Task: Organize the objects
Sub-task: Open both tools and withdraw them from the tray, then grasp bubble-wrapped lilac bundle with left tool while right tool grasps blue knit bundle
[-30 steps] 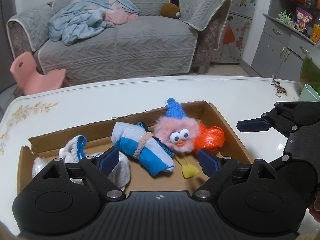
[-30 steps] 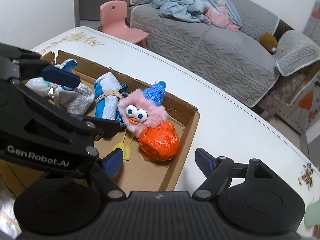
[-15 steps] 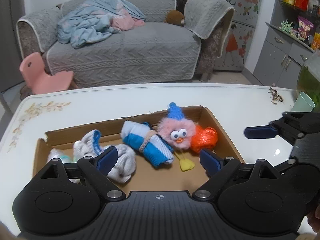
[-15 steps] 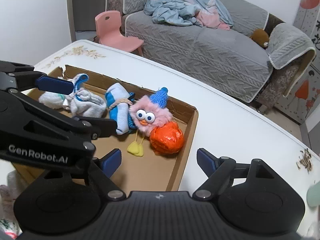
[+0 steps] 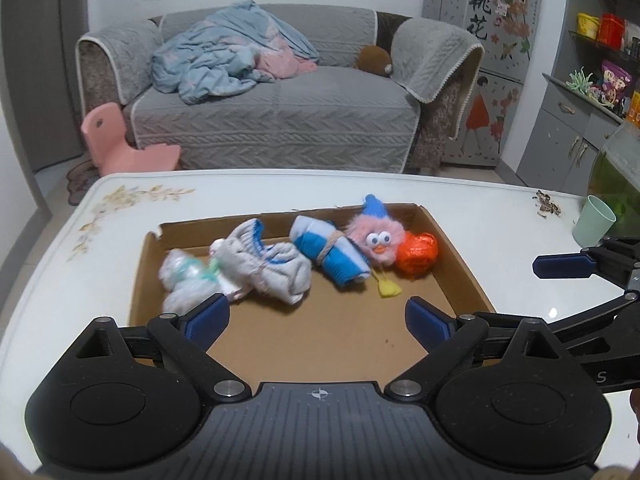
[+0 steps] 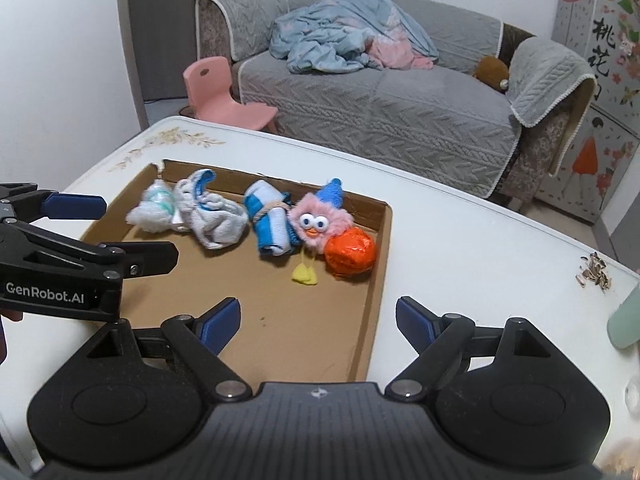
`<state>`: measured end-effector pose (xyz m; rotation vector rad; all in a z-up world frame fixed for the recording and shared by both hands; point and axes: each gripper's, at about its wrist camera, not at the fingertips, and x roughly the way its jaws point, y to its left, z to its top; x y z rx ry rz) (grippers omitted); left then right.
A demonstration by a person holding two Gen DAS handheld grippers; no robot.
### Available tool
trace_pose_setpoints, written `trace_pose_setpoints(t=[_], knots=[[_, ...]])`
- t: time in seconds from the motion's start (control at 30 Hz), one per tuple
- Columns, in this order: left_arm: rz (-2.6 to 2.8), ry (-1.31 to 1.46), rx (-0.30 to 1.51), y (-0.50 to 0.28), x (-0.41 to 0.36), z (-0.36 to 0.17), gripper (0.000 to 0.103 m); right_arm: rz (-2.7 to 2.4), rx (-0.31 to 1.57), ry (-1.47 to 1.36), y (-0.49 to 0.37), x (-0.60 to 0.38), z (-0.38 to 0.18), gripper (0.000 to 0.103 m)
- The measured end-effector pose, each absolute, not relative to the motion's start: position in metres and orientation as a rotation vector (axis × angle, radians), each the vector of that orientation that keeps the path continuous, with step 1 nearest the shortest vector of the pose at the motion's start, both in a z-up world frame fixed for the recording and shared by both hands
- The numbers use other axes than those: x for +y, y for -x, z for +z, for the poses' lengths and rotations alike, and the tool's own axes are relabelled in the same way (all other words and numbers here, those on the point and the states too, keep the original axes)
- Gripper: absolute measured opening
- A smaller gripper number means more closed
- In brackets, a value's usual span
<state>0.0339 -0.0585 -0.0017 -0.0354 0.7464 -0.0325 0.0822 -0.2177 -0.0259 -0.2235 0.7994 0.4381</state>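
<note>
A shallow cardboard box (image 5: 456, 264) (image 6: 382, 240) lies on the white table. Along its far side sit a white wad (image 5: 182, 276) (image 6: 154, 210), a grey-white sock bundle (image 5: 272, 264) (image 6: 214, 216), a blue-and-white rolled sock (image 5: 332, 252) (image 6: 270, 220), a pink fluffy toy with a blue hat (image 5: 374, 236) (image 6: 320, 216) and an orange foil ball (image 5: 418, 254) (image 6: 352, 254). My left gripper (image 5: 316, 318) hangs over the box's near part, jaws opening, nothing between them. My right gripper (image 6: 318, 320) hovers over the box's right wall, jaws opening and empty.
A mint-green cup (image 5: 592, 220) (image 6: 626, 320) stands on the table to the right, with a small heap of seed husks (image 5: 546, 204) (image 6: 596, 272) nearby. Beyond the table are a grey sofa (image 5: 280, 112) with blankets and a pink child's chair (image 5: 124, 144).
Both grippers have pulled back and up from the box, so its contents look smaller and farther. Their jaws stand wider. The things in the box have not moved.
</note>
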Motion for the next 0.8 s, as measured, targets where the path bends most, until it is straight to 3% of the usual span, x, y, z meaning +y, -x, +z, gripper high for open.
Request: trace_pose_setpoints(t=[0.4, 0.8], knots=[[-0.038, 0.077, 0.693, 0.043, -0.036, 0.0, 0.102, 0.478, 0.753, 0.185, -0.026, -0.209, -0.023, 0.087], [-0.101, 0.106, 0.645, 0.175, -0.019, -0.056, 0.103, 0.55, 0.701, 0.078, 0.074, -0.231, -0.061, 0.096]])
